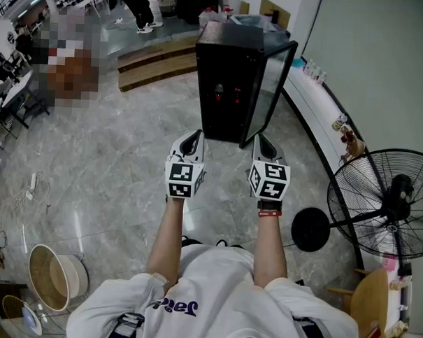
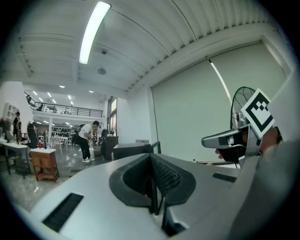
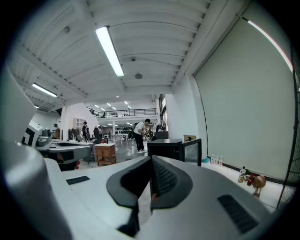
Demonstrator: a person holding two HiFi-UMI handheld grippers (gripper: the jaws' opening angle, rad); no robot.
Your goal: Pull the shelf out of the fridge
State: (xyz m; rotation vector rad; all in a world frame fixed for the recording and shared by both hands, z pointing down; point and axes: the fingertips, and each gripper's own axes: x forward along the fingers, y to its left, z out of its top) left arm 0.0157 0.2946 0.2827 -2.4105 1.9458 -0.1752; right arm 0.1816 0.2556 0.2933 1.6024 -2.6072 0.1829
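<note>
A black mini fridge stands on the grey floor ahead, its glass door swung open to the right. Inside it is dark; two red items show, and the shelf itself I cannot make out. My left gripper and right gripper are held side by side just short of the fridge front, touching nothing. Both are shut and empty. In the left gripper view the gripper points level at the fridge. The right gripper faces the fridge and its door.
A standing fan is at the right by the wall. A low white ledge with small bottles runs along that wall. Wooden steps lie behind the fridge at the left. A round basket sits at the near left.
</note>
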